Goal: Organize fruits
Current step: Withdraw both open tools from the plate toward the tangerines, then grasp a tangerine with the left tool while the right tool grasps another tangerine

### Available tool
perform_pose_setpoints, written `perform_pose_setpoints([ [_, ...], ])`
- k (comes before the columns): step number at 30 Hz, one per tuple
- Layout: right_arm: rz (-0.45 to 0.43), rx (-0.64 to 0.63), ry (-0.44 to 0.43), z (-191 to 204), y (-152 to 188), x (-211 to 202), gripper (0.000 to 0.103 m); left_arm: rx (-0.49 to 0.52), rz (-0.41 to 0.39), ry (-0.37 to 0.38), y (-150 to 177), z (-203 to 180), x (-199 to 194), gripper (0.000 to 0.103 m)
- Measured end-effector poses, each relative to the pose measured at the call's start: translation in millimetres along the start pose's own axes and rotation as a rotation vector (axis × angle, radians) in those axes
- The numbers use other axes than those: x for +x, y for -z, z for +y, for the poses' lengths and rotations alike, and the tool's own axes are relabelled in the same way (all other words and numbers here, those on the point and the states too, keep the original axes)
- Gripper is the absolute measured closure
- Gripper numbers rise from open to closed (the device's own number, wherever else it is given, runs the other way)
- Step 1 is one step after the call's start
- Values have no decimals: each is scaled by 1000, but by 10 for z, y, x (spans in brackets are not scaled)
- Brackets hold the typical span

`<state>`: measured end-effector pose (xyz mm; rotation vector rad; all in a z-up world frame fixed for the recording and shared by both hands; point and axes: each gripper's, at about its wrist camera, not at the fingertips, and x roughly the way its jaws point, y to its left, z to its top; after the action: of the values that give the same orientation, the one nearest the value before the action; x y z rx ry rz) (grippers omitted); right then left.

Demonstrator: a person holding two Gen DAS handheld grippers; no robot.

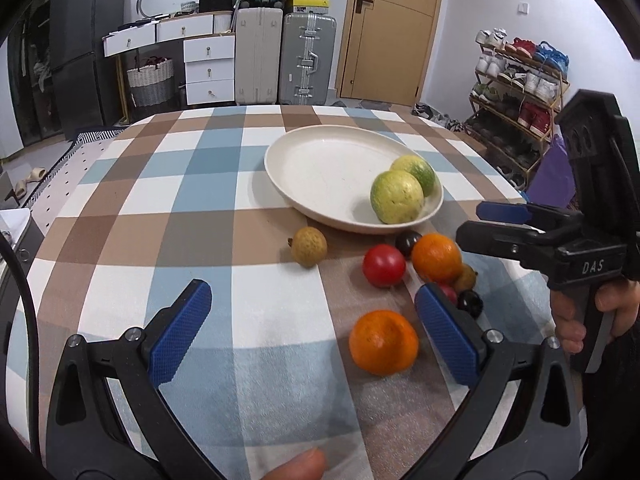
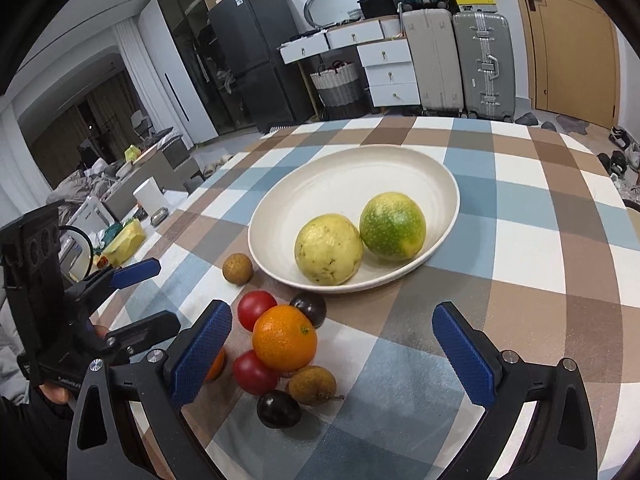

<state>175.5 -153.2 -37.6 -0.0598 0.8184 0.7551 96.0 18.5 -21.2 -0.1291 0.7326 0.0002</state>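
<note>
A checked tablecloth [image 2: 520, 216] carries a cream plate [image 2: 340, 184] holding two yellow-green fruits [image 2: 328, 249] at its five o'clock. At the plate's seven o'clock lie oranges [image 2: 285, 338], tomatoes [image 2: 256, 309], longans [image 2: 237, 268]. Left gripper [image 1: 312, 332] and right gripper [image 2: 332, 356] both gape, holding nothing.

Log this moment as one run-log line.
left gripper: open, empty | right gripper: open, empty | plate: two green-yellow fruits | orange: on tablecloth by left gripper
</note>
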Motion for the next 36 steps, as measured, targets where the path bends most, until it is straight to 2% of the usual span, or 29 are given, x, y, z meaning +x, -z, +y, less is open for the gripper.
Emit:
perform_pose_setpoints([
  [11,54,-14,-46,26,38,46,2,27,47,-4,65,-133,44,0],
  [14,67,-27,-43,42,46,71,11,11,60,5,79,-113,73,0],
  [20,94,-56,-61,116,75,125,18,20,87,18,120,-130,126,0],
  [23,105,-58,-70,119,84,147,25,21,98,29,131,-134,137,2],
  [25,111,-55,-72,119,89,167,27,17,106,43,136,-129,149,8],
  [28,113,-56,-78,125,94,179,29,16,127,76,146,-139,188,26],
  [30,112,-51,-85,125,94,187,31,22,139,93,158,-162,209,28],
  [32,112,-45,-87,122,93,189,35,31,138,101,162,-184,216,35],
  [36,113,-33,-103,116,83,193,39,37,145,139,167,-202,222,55],
])
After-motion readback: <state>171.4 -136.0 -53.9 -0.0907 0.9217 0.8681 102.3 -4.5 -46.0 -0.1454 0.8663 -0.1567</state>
